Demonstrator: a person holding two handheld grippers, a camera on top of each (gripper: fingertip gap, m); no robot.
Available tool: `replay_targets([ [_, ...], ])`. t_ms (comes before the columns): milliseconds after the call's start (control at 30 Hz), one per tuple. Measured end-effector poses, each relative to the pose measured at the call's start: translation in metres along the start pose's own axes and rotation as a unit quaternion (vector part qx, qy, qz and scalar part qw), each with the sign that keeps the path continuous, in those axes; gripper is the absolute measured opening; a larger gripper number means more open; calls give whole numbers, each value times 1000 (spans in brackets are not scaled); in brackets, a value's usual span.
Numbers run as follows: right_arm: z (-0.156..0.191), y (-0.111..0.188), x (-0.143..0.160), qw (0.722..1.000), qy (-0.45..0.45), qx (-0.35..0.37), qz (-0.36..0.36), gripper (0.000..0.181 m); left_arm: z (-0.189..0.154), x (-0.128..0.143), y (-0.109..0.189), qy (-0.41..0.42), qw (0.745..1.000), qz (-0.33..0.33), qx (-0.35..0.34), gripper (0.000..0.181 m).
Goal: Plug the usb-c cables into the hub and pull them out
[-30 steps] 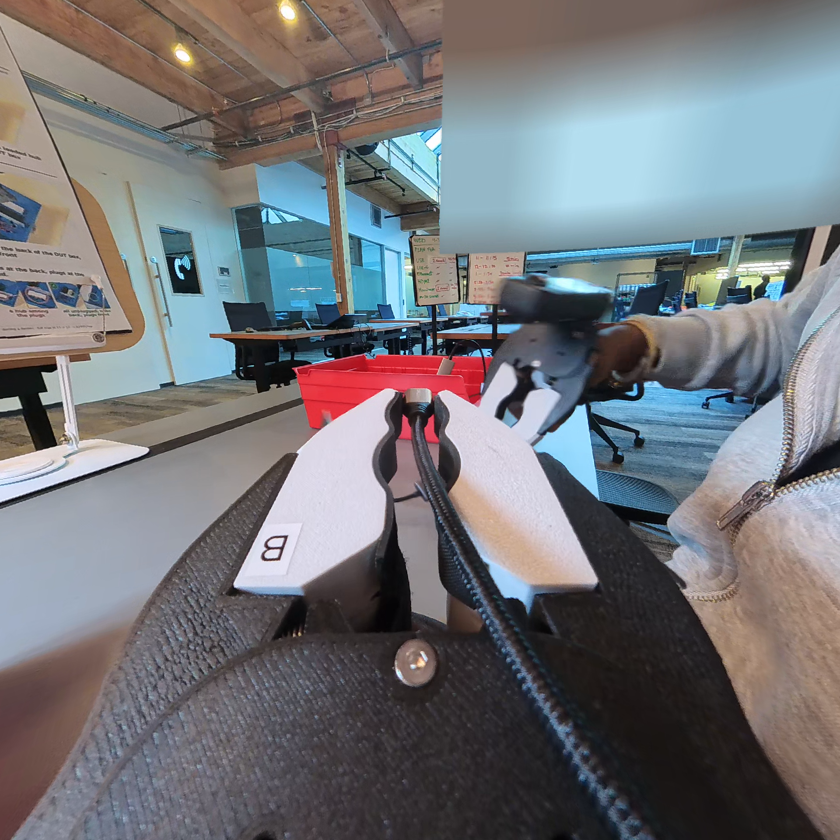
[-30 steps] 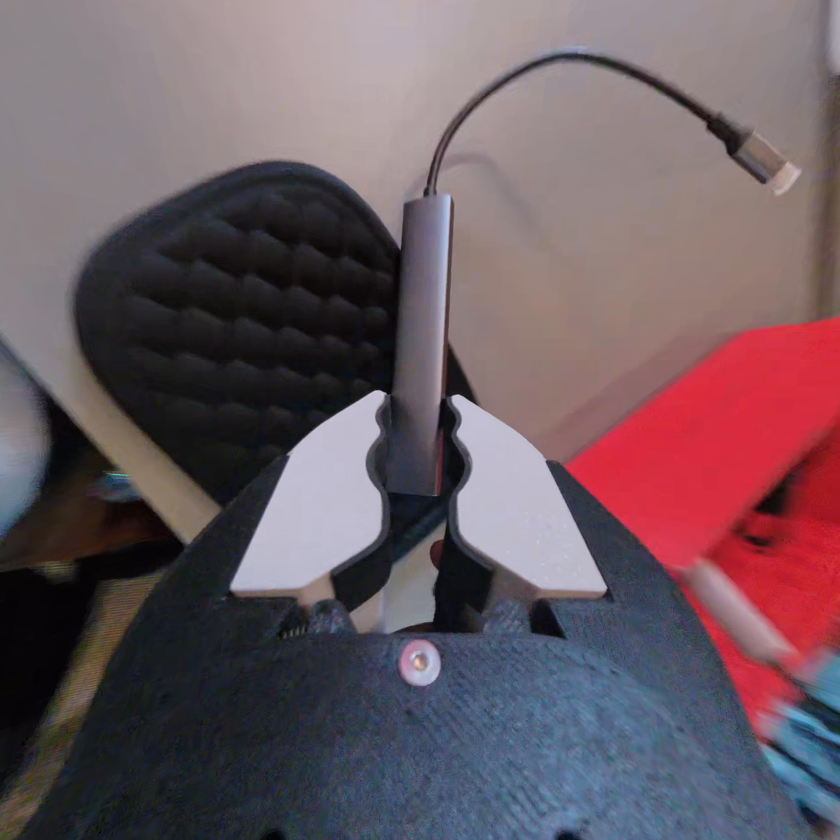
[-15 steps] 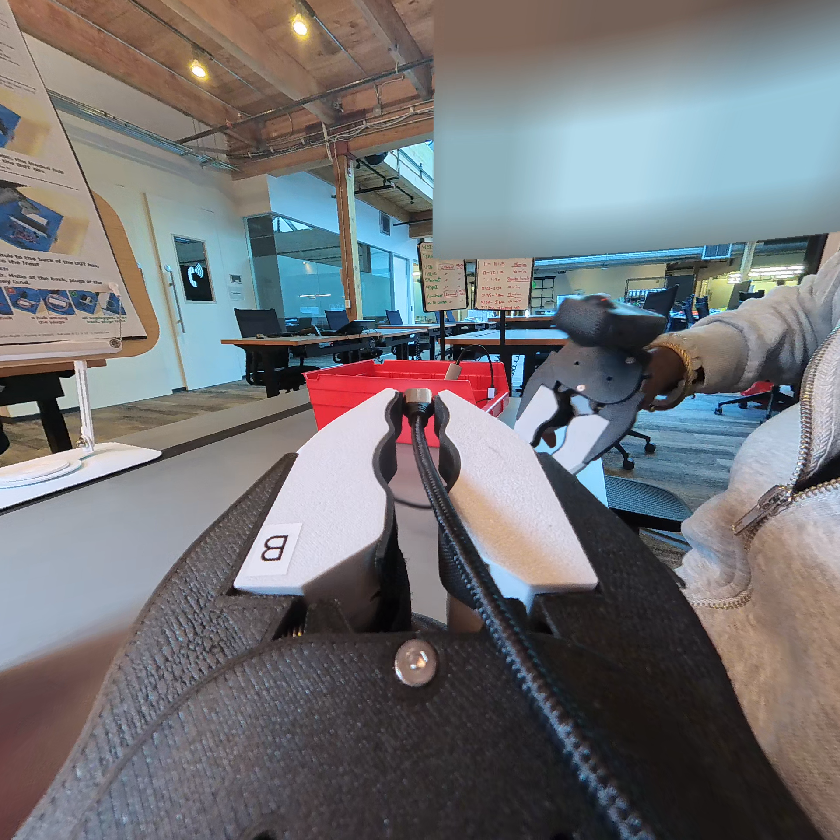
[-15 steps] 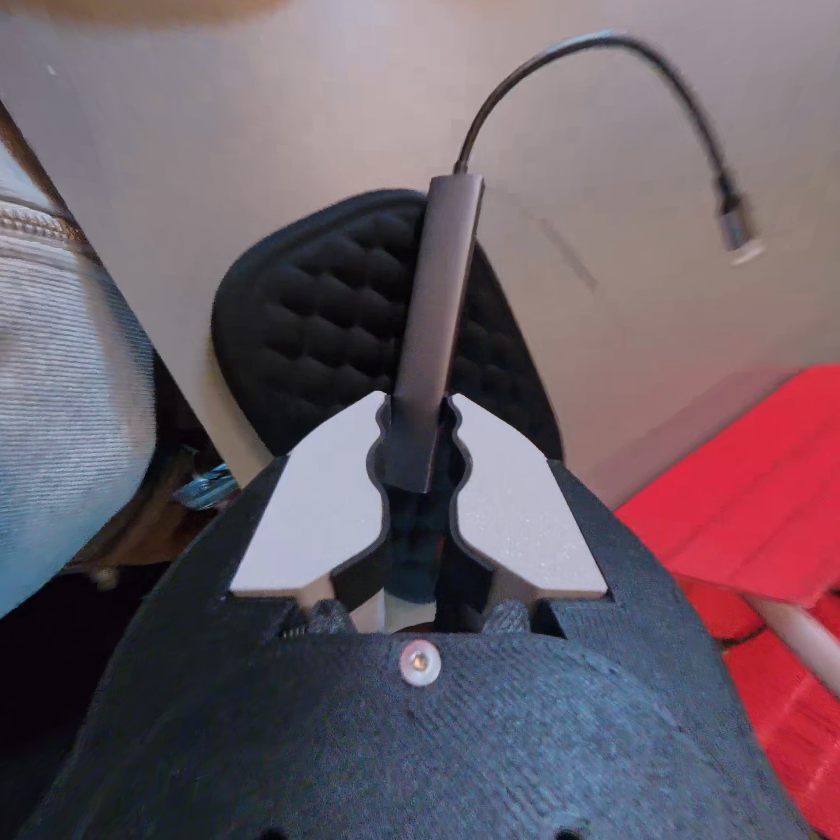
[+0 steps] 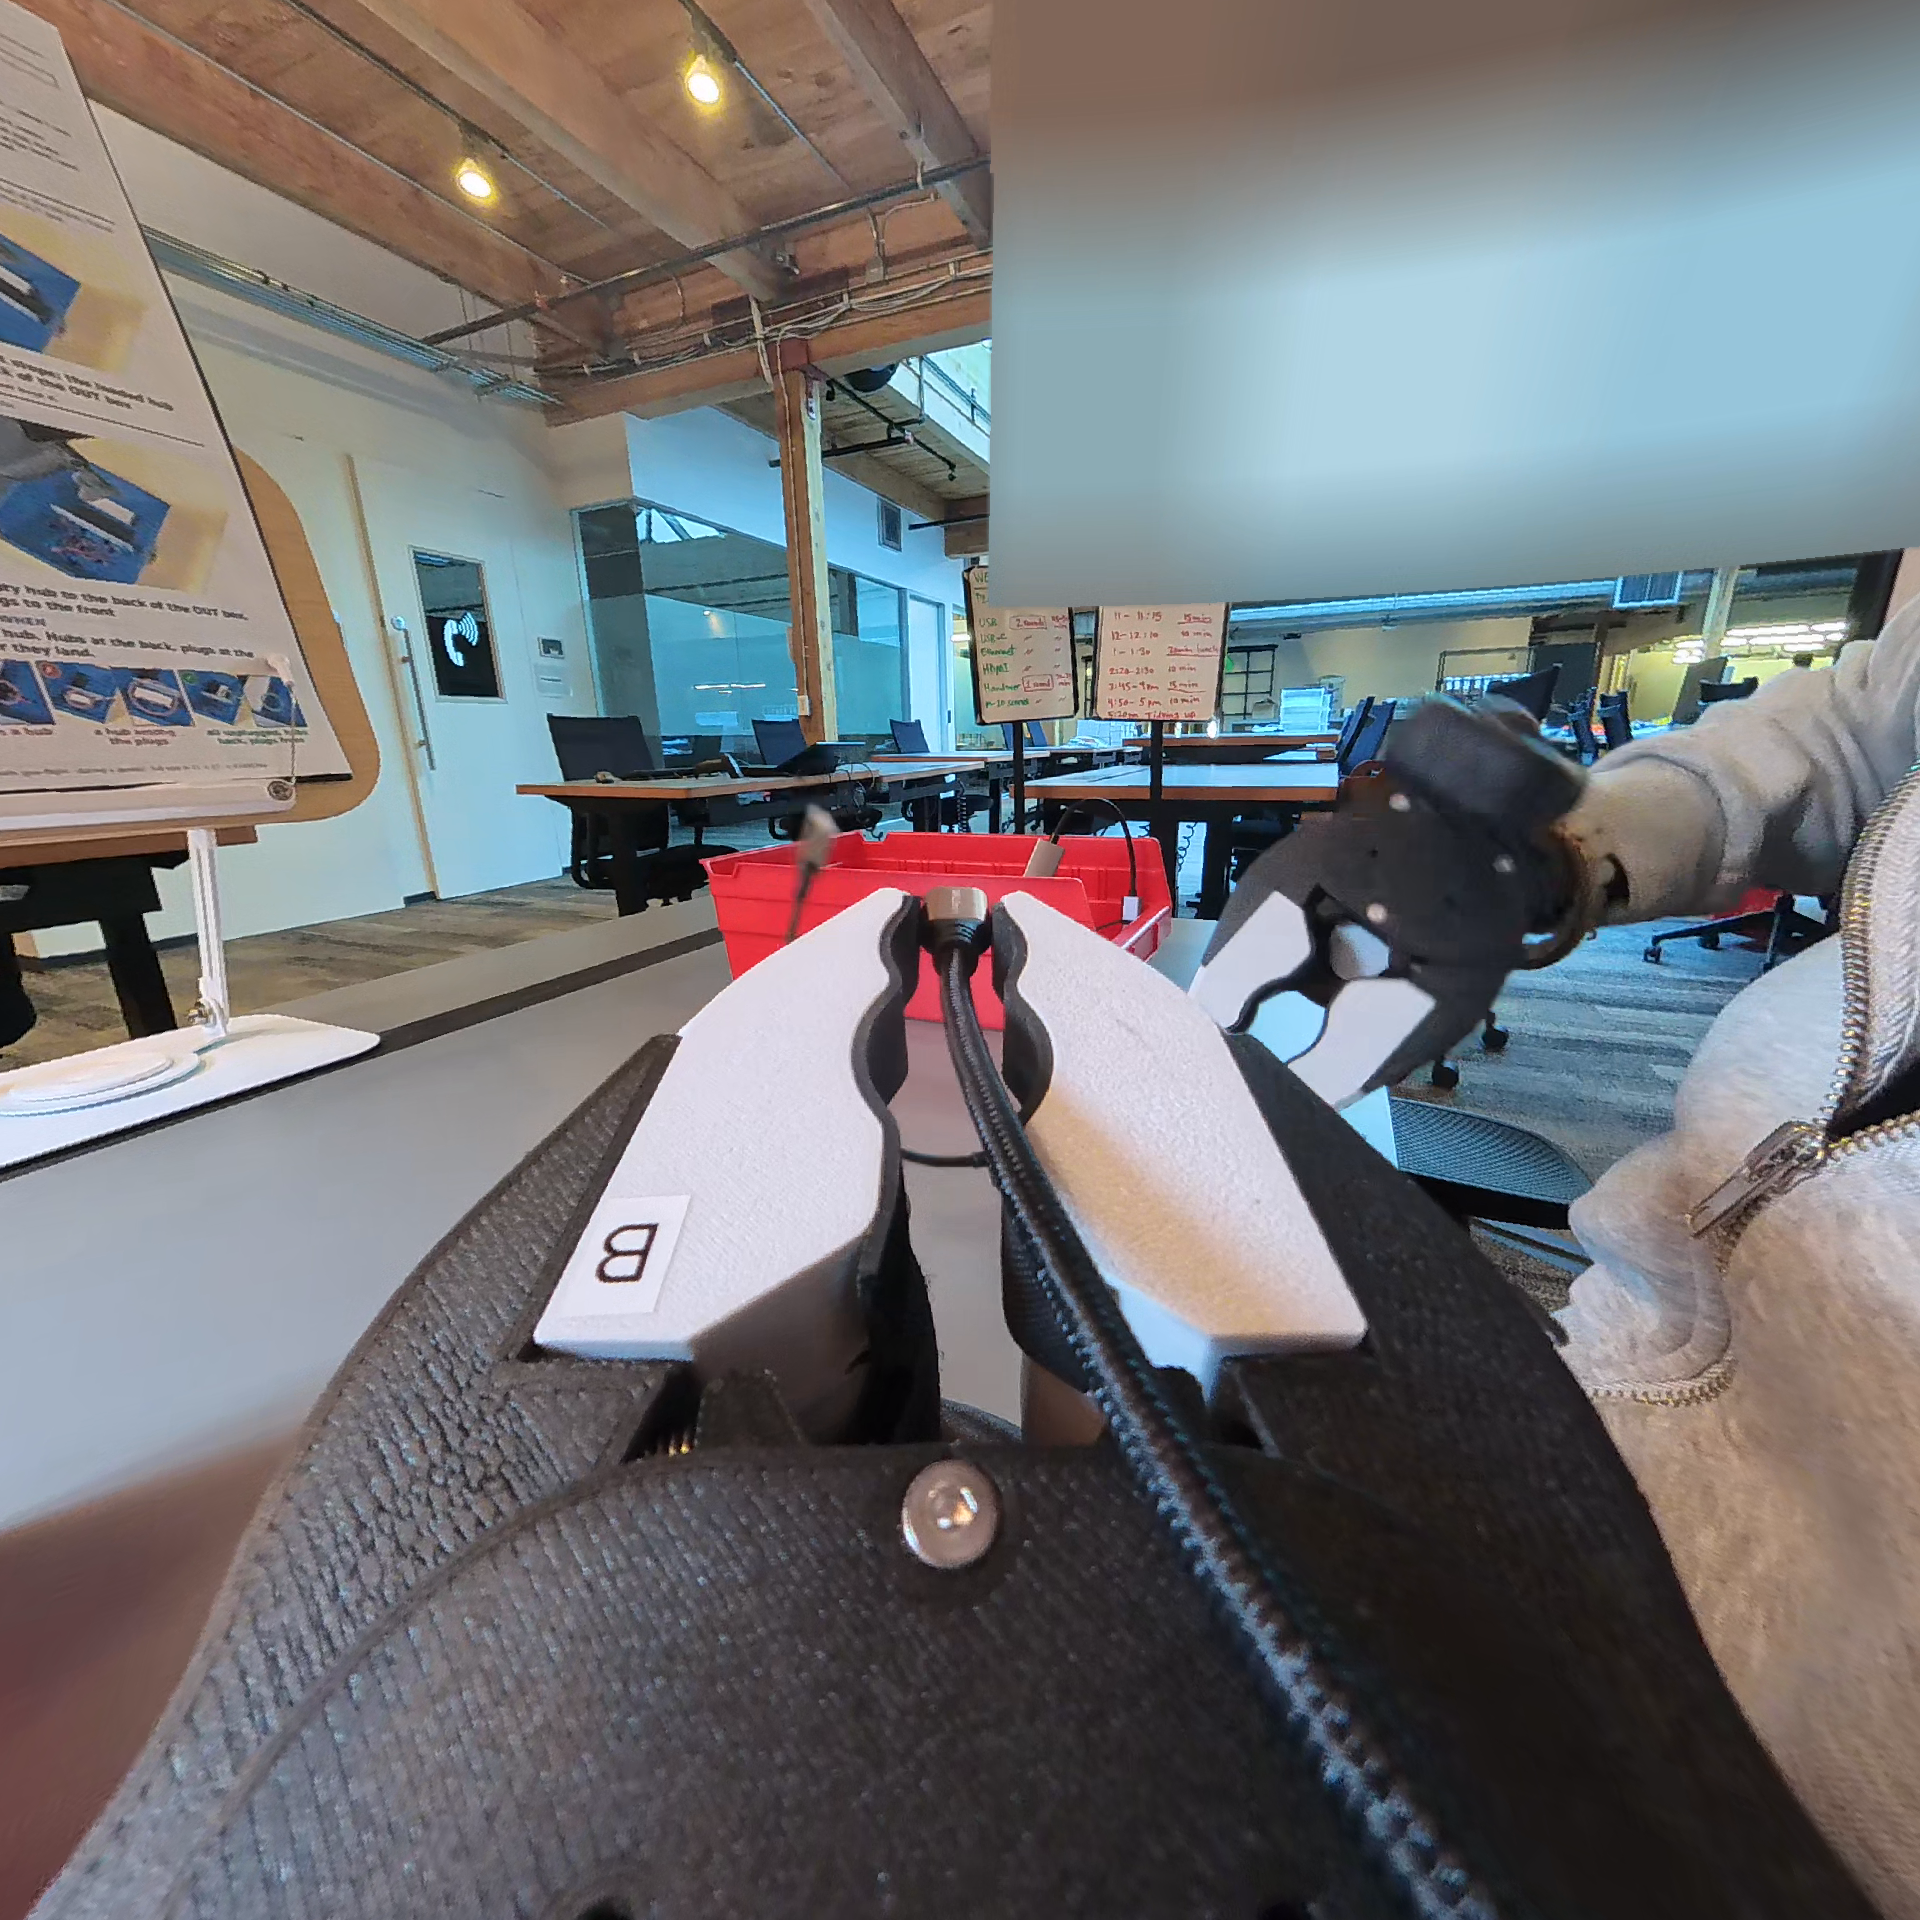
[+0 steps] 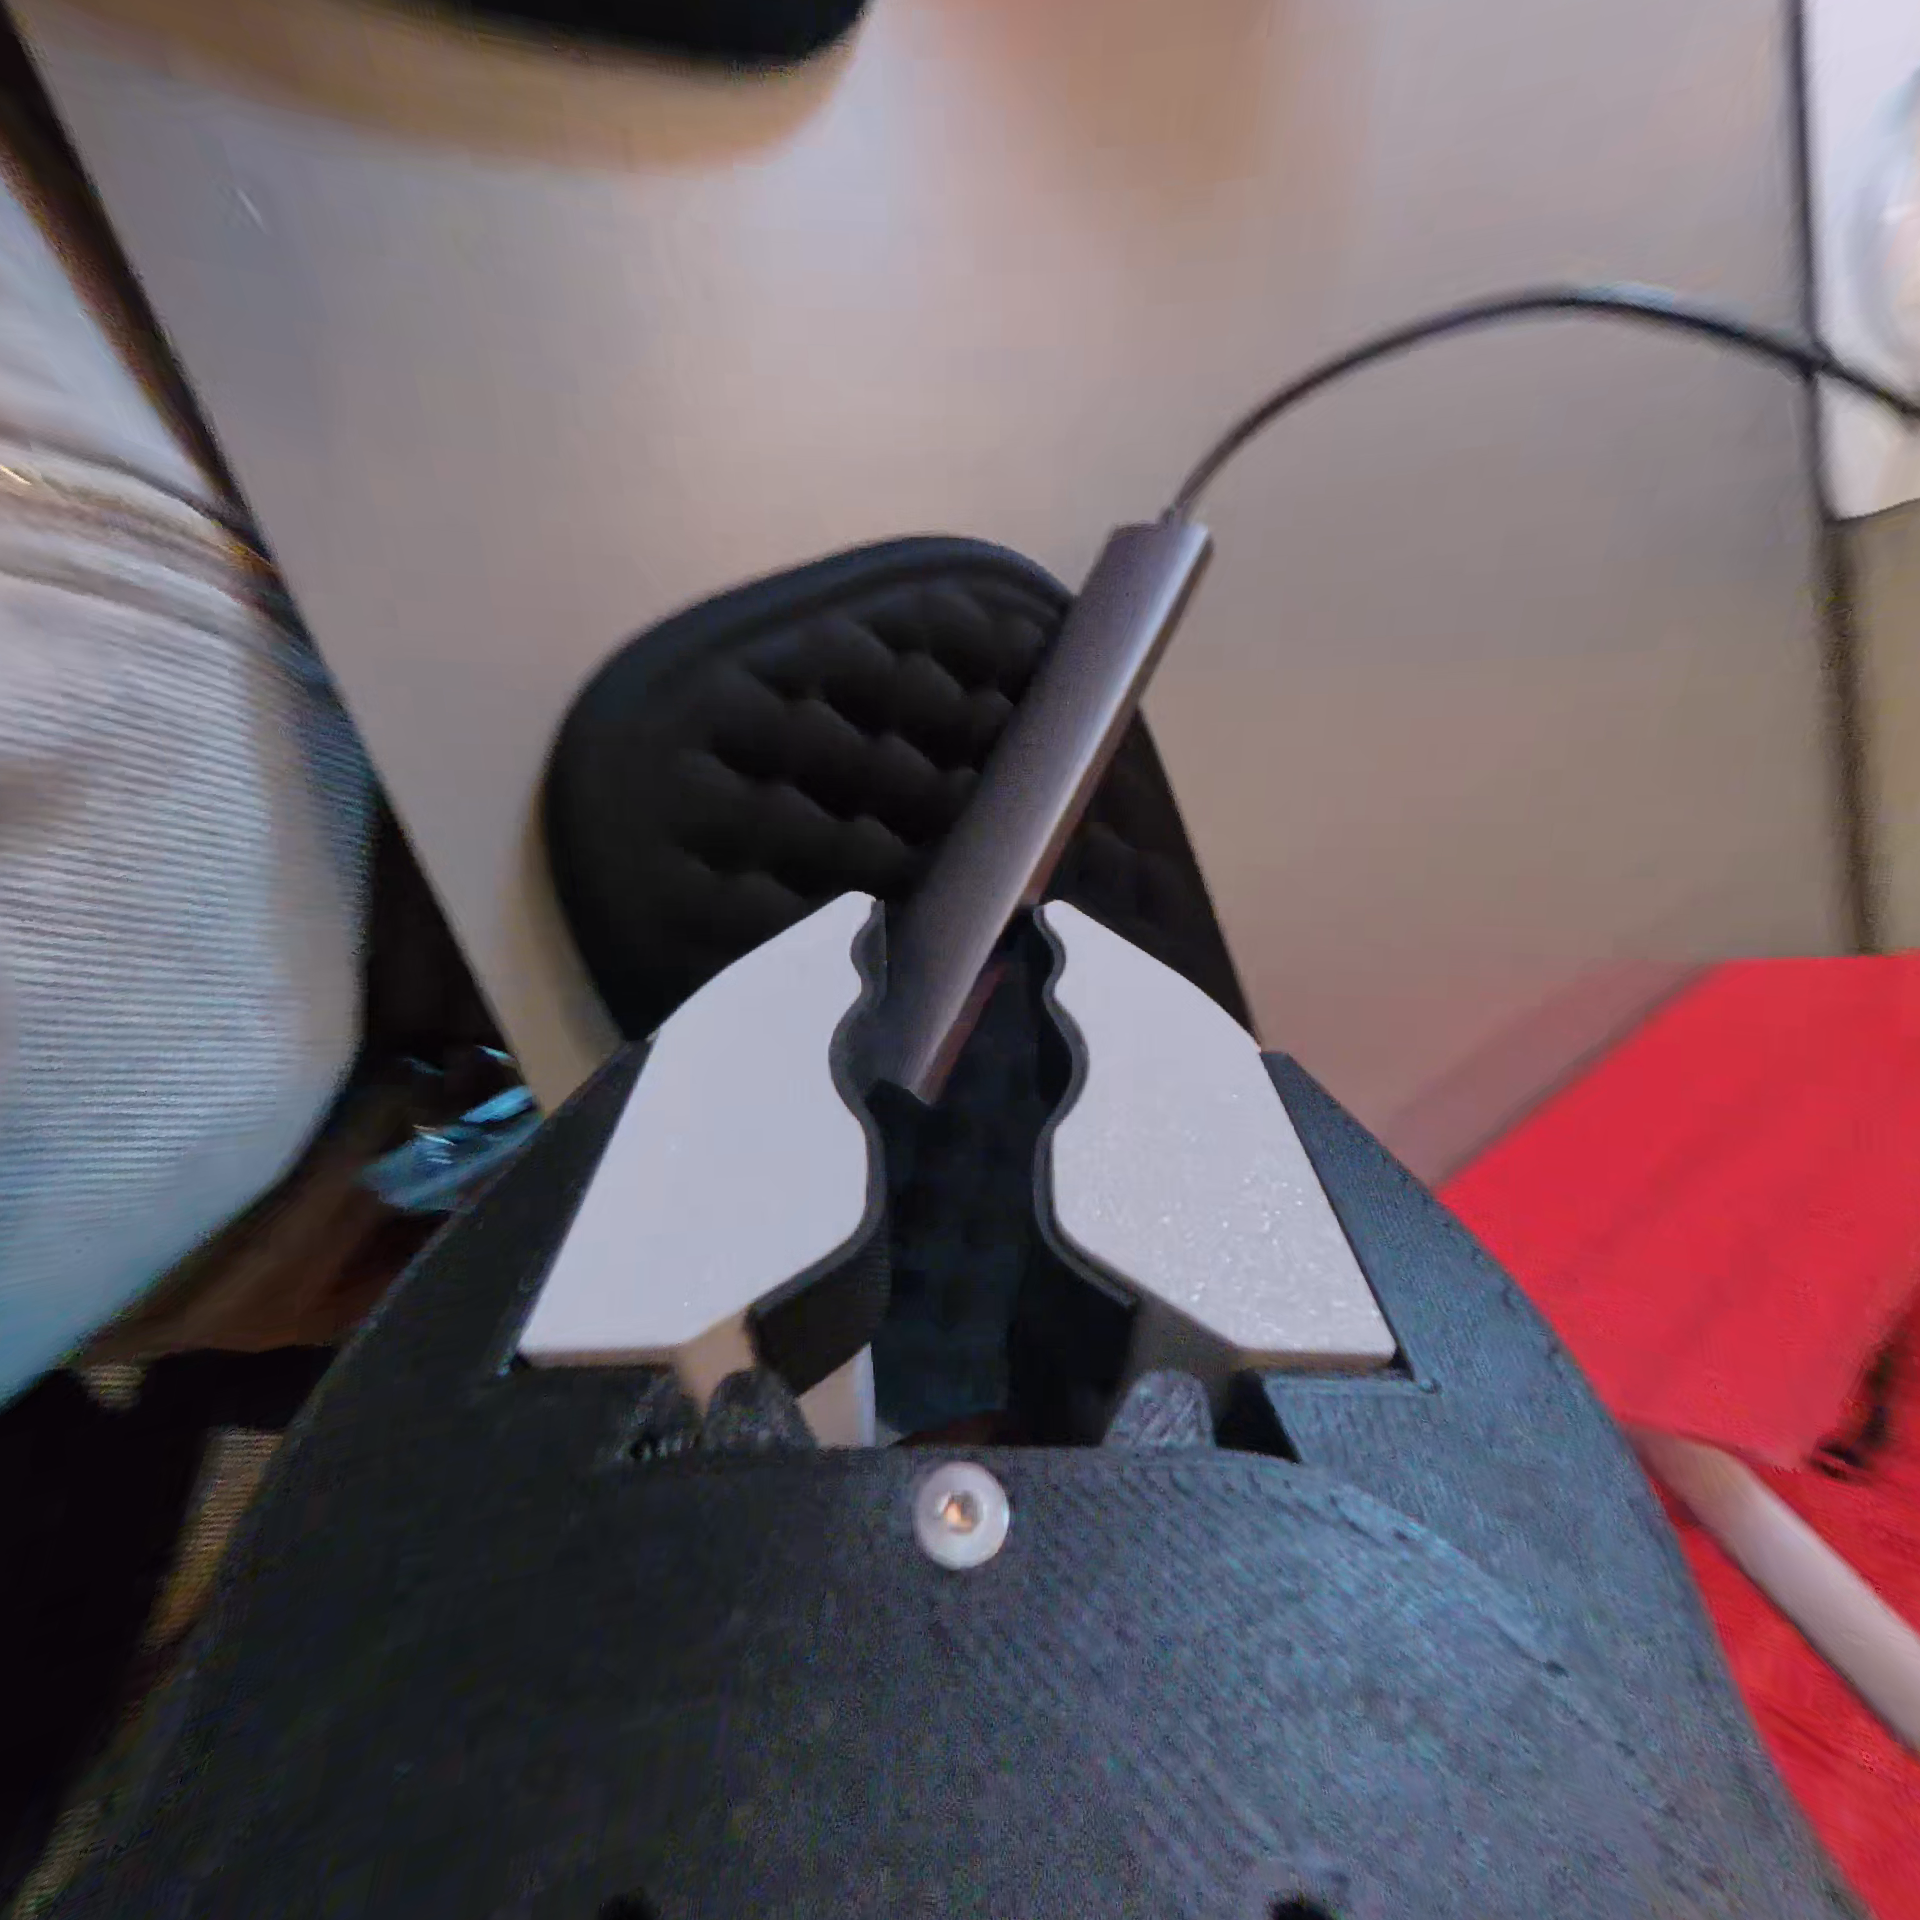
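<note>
My left gripper (image 5: 951, 920) is shut on a black braided usb-c cable (image 5: 1049, 1205). Its metal plug (image 5: 954, 902) sticks out just past the fingertips, and the cable runs back over the gripper body. My right gripper (image 6: 956, 920) is shut on the near end of a slim dark grey hub (image 6: 1049, 769). The hub leans up and to the right between the jaws. Its thin black pigtail cable (image 6: 1455, 322) arcs off to the right. In the left wrist view the right gripper (image 5: 1288, 1023) hangs to the right of my left fingers, pointing down-left; the hub is hidden there.
A red bin (image 5: 1039, 883) holding loose cables stands beyond the left fingertips; it also shows in the right wrist view (image 6: 1683, 1195). A sign on a white stand (image 5: 156, 1049) is at the left on the grey table (image 5: 260, 1226). The person's grey sleeve (image 5: 1766, 758) and body are on the right. The tips of one gripper are about 20 cm away from the tips of the other.
The right gripper has moved right and lower in the left wrist view. The hub has tipped from upright to leaning right in its jaws. The left gripper keeps its hold on the cable.
</note>
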State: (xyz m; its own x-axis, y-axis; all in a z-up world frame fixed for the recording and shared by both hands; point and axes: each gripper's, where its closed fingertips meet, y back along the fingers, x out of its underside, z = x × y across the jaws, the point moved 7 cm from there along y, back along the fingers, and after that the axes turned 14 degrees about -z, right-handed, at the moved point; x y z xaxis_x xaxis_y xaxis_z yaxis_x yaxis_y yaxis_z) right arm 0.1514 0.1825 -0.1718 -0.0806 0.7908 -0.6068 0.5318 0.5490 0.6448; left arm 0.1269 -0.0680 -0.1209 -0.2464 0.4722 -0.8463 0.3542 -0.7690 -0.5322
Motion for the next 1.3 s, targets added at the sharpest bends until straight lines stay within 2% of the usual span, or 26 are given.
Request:
replay_targets([
  [67,4,0,-2,998,-50,-39,-18,26,0,0,0,-1,1000,0,0,13],
  [167,0,-3,3,991,-124,-52,-13,25,0,0,0,2,1000,-2,0,13],
  [300,-6,-6,10,941,-309,-131,-40,22,0,0,0,2,1000,-2,-1,13],
  [500,-10,-7,7,950,-270,-153,-19,22,0,0,0,3,1000,-3,0,13],
  [600,-24,-5,11,981,-171,-88,11,23,0,0,0,2,1000,-4,-1,13],
  [667,-22,-3,13,975,-181,-119,48,24,1,0,0,4,1000,-5,-1,13],
  [700,-23,-1,13,963,-217,-151,55,30,1,0,0,5,1000,-6,-1,13],
  [767,-36,-1,17,927,-314,-199,57,30,0,0,0,5,1000,-7,0,13],
  [833,-47,-3,28,864,-422,-266,73,37,0,-1,0,3,1000,-6,0,13],
  [900,-51,-10,35,799,-500,-326,70,33,0,-1,0,3,1000,-6,0,13],
  [1000,-46,-21,38,735,-556,-382,66,24,1,0,0,5,1000,-5,-2,13],
  [1033,-44,-24,37,723,-564,-394,66,21,1,0,0,6,1000,-6,-2,13],
  [1133,-39,-28,35,712,-568,-409,58,13,2,-1,1,8,1000,-9,-3,13],
  [1233,-29,-31,28,683,-594,-425,11,11,3,-1,2,9,1000,-12,-4,13],
  [1267,-26,-32,26,679,-603,-417,-4,10,3,-1,2,9,1000,-13,-4,13],
  [1300,-26,-33,24,690,-601,-403,-17,10,3,-2,2,8,1000,-12,-5,13],
])
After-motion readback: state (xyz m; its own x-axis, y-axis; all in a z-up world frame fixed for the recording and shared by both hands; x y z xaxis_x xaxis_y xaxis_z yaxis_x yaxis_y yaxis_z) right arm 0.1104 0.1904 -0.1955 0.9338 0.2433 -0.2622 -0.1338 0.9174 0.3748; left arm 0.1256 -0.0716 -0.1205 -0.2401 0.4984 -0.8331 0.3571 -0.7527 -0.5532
